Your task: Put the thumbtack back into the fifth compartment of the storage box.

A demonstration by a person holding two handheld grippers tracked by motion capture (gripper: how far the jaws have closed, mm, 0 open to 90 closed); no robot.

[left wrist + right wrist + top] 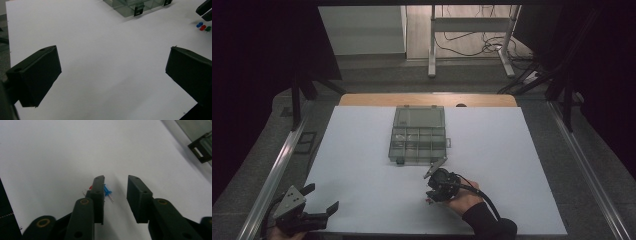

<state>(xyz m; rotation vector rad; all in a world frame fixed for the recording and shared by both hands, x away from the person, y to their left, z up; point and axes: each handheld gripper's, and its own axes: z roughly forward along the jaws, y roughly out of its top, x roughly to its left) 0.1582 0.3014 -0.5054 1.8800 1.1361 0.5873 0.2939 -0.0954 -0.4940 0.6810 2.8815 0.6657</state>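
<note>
Right gripper [115, 185] fingers [98, 187] astride blue pushpin [107, 191] (untouched)

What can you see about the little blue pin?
The blue pin is a small push pin with a bright blue plastic-looking head and a thin metal point. It lies on its side on the white sheet, point toward the camera. It sits between the right gripper's jaws, right beside the left one; whether they touch is unclear. A red pin peeks out behind that jaw. From the left gripper view it lies beside red and green ones.
</note>
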